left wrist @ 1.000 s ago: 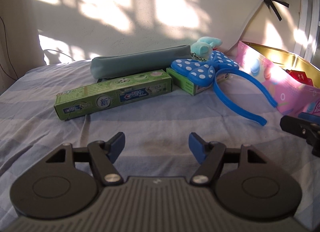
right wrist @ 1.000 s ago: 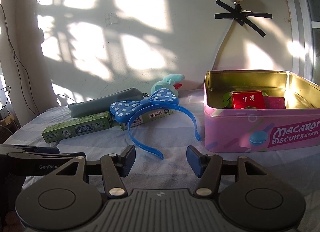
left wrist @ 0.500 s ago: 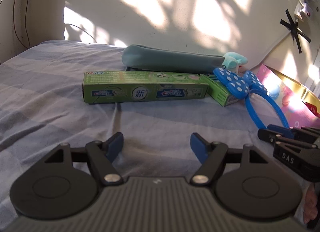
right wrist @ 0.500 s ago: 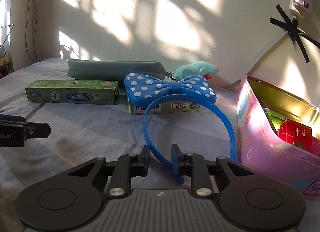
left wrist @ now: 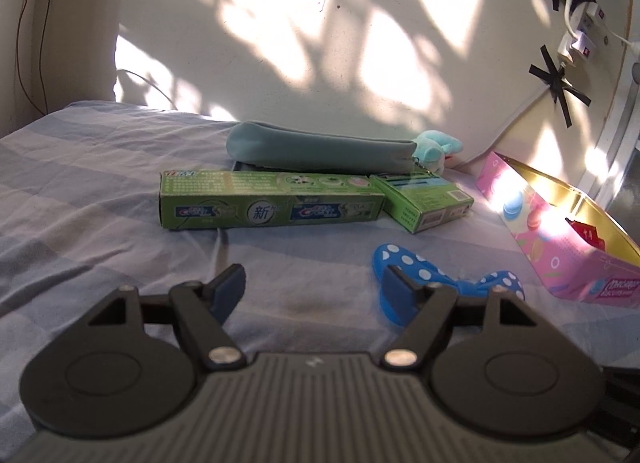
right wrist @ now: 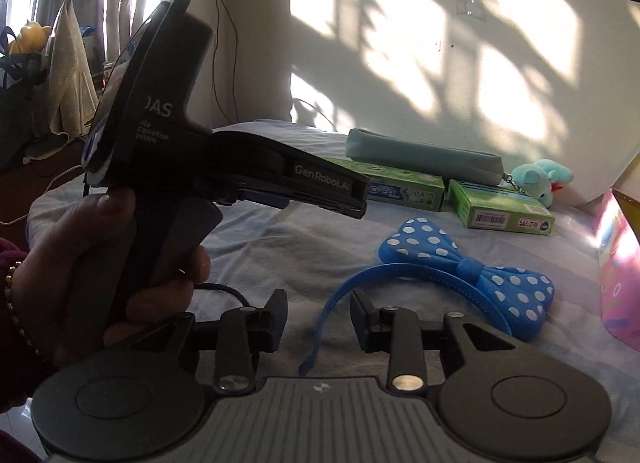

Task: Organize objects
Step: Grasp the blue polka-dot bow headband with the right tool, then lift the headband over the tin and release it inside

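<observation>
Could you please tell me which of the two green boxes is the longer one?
The toothpaste box in front of the pencil case; the other green box is shorter.

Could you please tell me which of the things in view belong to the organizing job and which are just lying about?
Belonging to the job:
- blue bow headband
- long toothpaste box
- short green box
- teal pouch with plush charm
- pink biscuit tin

Just lying about:
- striped sheet
- taped power strip
- clutter off the sheet's far side
</observation>
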`<state>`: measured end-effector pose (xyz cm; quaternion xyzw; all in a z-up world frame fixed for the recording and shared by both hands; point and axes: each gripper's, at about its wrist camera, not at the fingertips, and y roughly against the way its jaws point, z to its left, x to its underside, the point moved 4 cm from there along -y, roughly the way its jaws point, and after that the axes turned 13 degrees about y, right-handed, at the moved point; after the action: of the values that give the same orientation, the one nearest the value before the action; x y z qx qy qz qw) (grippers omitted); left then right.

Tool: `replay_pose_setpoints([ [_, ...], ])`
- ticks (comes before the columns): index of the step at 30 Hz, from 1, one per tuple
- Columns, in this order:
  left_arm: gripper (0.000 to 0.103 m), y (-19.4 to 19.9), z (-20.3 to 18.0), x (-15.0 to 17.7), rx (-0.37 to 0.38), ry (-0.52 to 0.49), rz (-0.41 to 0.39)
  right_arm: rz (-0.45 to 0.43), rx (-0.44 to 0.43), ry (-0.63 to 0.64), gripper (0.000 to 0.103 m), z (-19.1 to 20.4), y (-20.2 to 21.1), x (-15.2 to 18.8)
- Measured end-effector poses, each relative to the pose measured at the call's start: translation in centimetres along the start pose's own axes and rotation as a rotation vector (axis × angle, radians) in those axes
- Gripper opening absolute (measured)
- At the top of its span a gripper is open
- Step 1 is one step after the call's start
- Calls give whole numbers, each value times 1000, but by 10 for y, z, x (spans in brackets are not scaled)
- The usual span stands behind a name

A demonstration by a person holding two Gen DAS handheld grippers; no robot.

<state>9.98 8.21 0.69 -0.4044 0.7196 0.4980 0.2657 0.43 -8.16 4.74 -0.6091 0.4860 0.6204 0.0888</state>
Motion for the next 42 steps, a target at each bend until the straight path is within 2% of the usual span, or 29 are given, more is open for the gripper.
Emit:
replay_pose_setpoints([
  [3, 75, 7, -12, 4, -7, -79, -2, -16, 117, -107, 33, -32, 18, 11],
  [4, 75, 10, -18, 8, -3, -113, 5, -13, 187, -143, 34, -44, 22, 17],
  [6, 75, 15, -29, 18, 2, -175, 14, 6, 272, -167, 36, -57, 26, 26],
  [9, 75, 15, -41, 34, -29, -264, 10, 38, 246, -203, 36, -64, 24, 40],
  [12, 74, 11, -43, 45, -82, -294, 29, 83, 241, -177, 35, -58, 14, 46],
  [15, 58, 4, -37, 53, -103, -267, 89, 118, 228, -170, 34, -53, 8, 53],
  [16, 52, 6, -35, 55, -83, -244, 83, 112, 226, -168, 32, -52, 9, 55],
  [17, 44, 8, -34, 56, -71, -236, 90, 103, 221, -152, 20, -49, 9, 55],
  [18, 39, 10, -36, 57, -55, -238, 92, 98, 229, -125, 15, -44, 9, 54],
  [20, 13, 12, -42, 61, -27, -246, 101, 84, 232, -91, 11, -38, 9, 53],
  [21, 12, 13, -46, 63, -23, -247, 103, 73, 231, -82, 8, -36, 10, 52],
  [24, 10, 13, -56, 66, -25, -256, 95, 40, 300, -56, 8, -36, 17, 50],
  [28, 7, 19, -77, 53, 33, -220, 68, -23, 383, -82, 6, -54, 34, 48],
  [34, 7, 21, -160, 28, 120, -328, -32, -119, 563, -78, 5, -101, 64, 42],
  [38, 8, 4, -224, 15, 194, -376, -57, -152, 678, -109, 4, -159, 83, 46],
  [42, 8, -23, -286, 16, 240, -425, -46, -154, 760, -159, 4, -218, 106, 63],
])
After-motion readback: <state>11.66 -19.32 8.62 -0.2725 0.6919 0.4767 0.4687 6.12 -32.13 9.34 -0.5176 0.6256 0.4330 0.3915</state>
